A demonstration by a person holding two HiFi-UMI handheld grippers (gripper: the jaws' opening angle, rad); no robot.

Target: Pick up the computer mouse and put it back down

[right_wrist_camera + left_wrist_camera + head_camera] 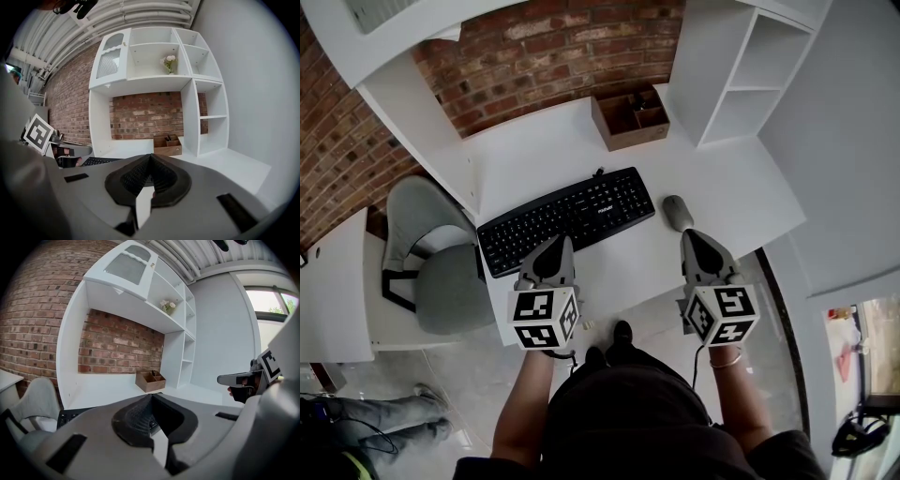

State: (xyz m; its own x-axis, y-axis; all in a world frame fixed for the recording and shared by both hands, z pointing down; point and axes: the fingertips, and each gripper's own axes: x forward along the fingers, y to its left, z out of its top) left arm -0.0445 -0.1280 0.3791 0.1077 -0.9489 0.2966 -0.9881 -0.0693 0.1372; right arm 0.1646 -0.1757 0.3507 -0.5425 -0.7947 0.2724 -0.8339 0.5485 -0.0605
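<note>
A grey computer mouse (677, 212) lies on the white desk (581, 141), to the right of the black keyboard (567, 217). My right gripper (687, 235) hovers just short of the mouse, its tips close to the near end; the jaws are shut with nothing between them (150, 157). The mouse is hidden behind the jaws in the right gripper view. My left gripper (559, 243) hangs over the keyboard's near edge, shut and empty (151, 397). Each gripper shows at the side of the other's view.
A brown wooden organiser (630, 117) stands at the back of the desk against the brick wall. White shelves (750, 70) rise at the right. A grey chair (441, 258) stands left of the desk. A person's legs (384, 412) show at the lower left.
</note>
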